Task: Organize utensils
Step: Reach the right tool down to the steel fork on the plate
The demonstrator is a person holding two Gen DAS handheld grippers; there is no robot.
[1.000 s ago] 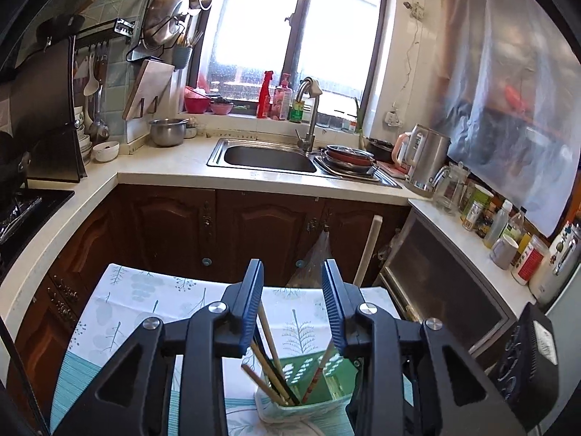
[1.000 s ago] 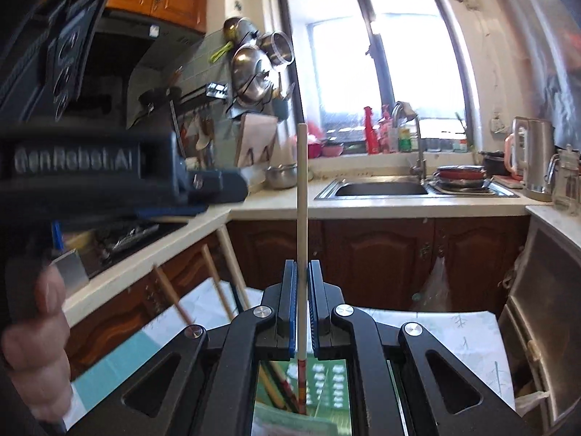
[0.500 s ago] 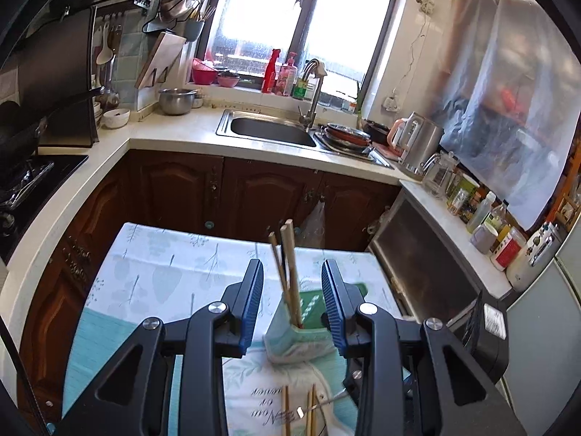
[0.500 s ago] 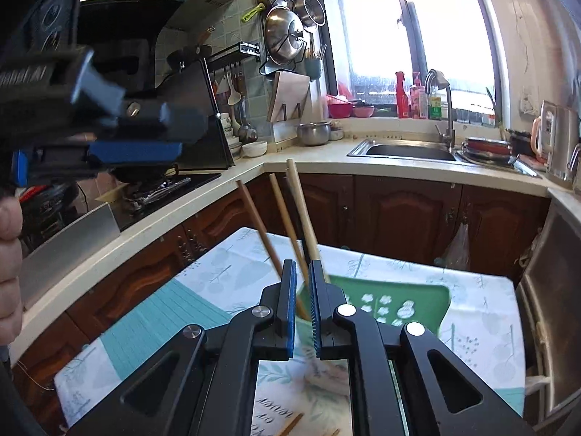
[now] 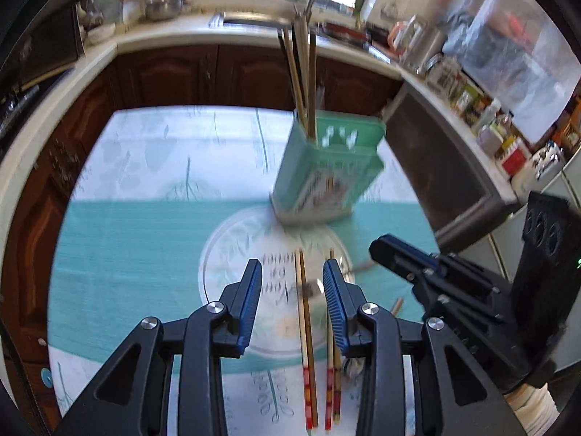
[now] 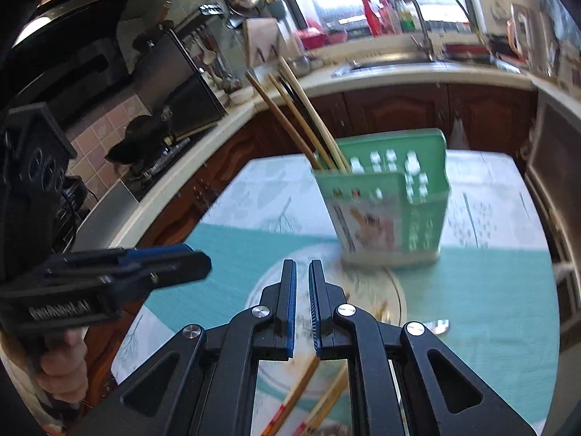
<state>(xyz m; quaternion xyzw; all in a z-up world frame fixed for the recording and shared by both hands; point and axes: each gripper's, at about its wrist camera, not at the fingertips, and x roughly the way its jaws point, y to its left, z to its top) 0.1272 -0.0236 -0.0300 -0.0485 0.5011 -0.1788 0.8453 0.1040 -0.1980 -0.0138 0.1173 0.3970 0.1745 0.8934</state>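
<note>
A green utensil holder [image 5: 326, 167] stands on the table with several chopsticks [image 5: 301, 72] upright in it; it also shows in the right wrist view [image 6: 392, 210]. Loose chopsticks [image 5: 307, 345] and a metal spoon [image 5: 308, 289] lie on a round plate [image 5: 232, 254] below my left gripper [image 5: 292, 272], which is open and empty above them. My right gripper [image 6: 302, 276] hangs over the plate [image 6: 392, 290], jaws slightly apart with nothing between them. It appears at the right of the left wrist view [image 5: 417, 265].
A teal and white tablecloth [image 5: 127, 236] covers the table. A spoon [image 6: 435, 327] lies right of the plate. A counter with a sink [image 6: 392, 61] runs behind. A stove [image 6: 163, 145] is at the left, an appliance [image 5: 435, 167] at the right.
The right gripper let go of the chopstick, which now stands in the holder. Both grippers pulled back and tilted down over the plate with the loose chopsticks.
</note>
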